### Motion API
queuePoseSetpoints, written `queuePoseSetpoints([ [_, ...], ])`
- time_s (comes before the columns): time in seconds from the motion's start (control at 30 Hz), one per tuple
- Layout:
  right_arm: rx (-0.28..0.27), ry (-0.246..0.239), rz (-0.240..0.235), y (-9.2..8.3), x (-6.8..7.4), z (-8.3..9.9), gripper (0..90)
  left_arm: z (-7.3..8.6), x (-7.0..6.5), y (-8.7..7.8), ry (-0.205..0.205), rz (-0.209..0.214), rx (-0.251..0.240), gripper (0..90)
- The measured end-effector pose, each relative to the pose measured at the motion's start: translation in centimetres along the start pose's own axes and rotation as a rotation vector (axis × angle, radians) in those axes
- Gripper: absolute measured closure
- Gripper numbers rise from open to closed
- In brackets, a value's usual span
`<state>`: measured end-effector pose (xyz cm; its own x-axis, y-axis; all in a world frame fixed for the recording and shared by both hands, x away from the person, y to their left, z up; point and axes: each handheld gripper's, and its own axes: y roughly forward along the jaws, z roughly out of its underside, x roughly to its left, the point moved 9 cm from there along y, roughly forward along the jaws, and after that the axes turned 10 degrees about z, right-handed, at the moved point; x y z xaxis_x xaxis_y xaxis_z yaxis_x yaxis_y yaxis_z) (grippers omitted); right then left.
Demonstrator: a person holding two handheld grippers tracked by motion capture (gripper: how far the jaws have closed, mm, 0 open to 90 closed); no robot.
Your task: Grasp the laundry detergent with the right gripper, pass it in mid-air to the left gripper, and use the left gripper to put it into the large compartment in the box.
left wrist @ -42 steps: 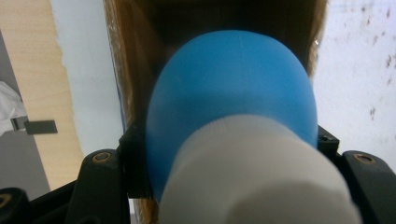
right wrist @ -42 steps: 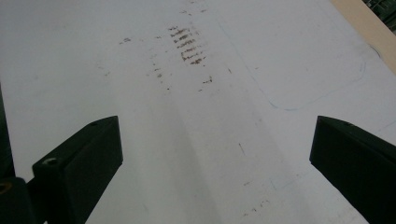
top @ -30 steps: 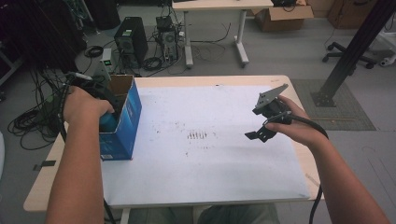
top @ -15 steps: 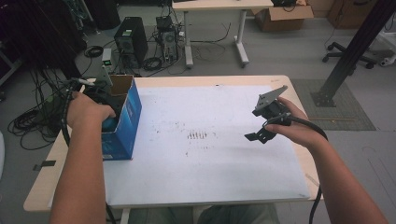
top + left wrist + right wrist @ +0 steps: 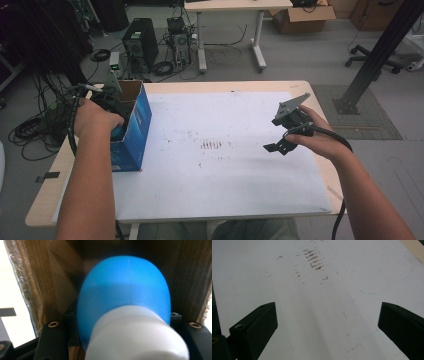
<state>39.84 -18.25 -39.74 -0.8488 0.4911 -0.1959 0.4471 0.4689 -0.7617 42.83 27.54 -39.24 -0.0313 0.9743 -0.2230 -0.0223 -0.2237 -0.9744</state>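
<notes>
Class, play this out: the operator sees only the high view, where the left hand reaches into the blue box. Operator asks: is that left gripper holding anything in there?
Observer: Yes. The left gripper view shows a blue bottle with a white cap sitting between its jaws.
Operator: What is around the bottle?
Observer: Brown cardboard walls of the box rise on both sides of it.
Operator: And the right gripper, open or shut?
Observer: Open. In the right gripper view its jaws stand wide apart with nothing between them, above the white sheet and its brown smudges.
</notes>
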Motion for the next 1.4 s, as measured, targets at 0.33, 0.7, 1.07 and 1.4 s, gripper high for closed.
queuePoseSetpoints([
  [0.33,0.001,-0.002,-0.002,-0.1,0.1,0.2,2.7,0.0,0.1,-0.1,0.005,-0.012,-0.007,37.1],
  [0.7,0.002,-0.009,-0.009,0.1,0.4,0.2,2.7,0.3,0.2,-0.6,-0.001,0.007,-0.013,30.7],
  [1.07,-0.004,-0.017,-0.014,0.2,0.6,-0.2,2.7,0.6,-0.4,-2.1,-0.006,-0.006,-0.012,27.4],
  [1.4,-0.009,-0.028,-0.018,0.0,0.8,-0.4,2.7,0.9,-1.0,-4.1,0.009,-0.035,-0.035,18.9],
])
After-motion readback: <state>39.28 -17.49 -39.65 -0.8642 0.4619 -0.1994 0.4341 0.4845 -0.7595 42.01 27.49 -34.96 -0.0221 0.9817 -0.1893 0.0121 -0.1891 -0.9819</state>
